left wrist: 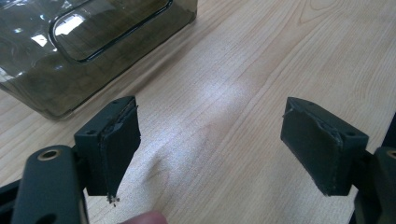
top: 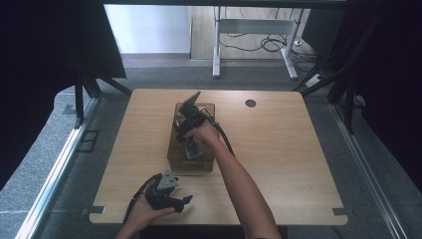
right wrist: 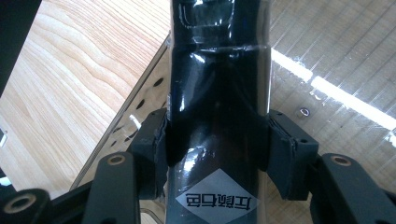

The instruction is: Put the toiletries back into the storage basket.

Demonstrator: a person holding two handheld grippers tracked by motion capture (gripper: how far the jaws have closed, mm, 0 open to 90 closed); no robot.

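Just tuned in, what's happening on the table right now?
A person works two handheld grippers at a wooden table. The right gripper is shut on a glossy black packet with a white diamond label, holding it over the smoky transparent bin at mid-table. The left gripper rests near the table's front edge with its fingers wide apart, holding nothing, the bin just ahead.

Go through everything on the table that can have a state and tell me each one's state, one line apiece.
Left gripper: open, nothing between its jaws, low over the table.
Right gripper: shut on the black packet, over the bin.
Black packet: held, glossy, label showing.
Smoky clear plastic bin: upright, open top.
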